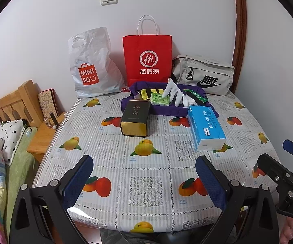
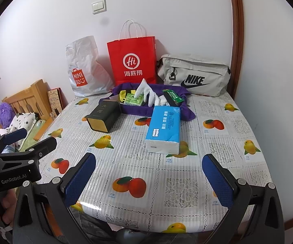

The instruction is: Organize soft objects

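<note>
A purple tray (image 1: 167, 109) is seen on the fruit-print table (image 1: 146, 162). In it lie a white glove (image 1: 174, 92) and a green packet (image 1: 159, 99). A dark tin (image 1: 135, 121) and a blue tissue pack (image 1: 206, 130) are placed just before it, and the left gripper (image 1: 144, 183) is held wide apart nearer still.

Blue tissue pack (image 2: 163, 130) lying flat, glove (image 2: 146, 93) probably tray-propped.

We see the tissue pack (image 2: 163, 131) right of the tin (image 2: 103, 115), both before the tray (image 2: 126, 109); three bags (image 2: 133, 60) stand behind it.
</note>
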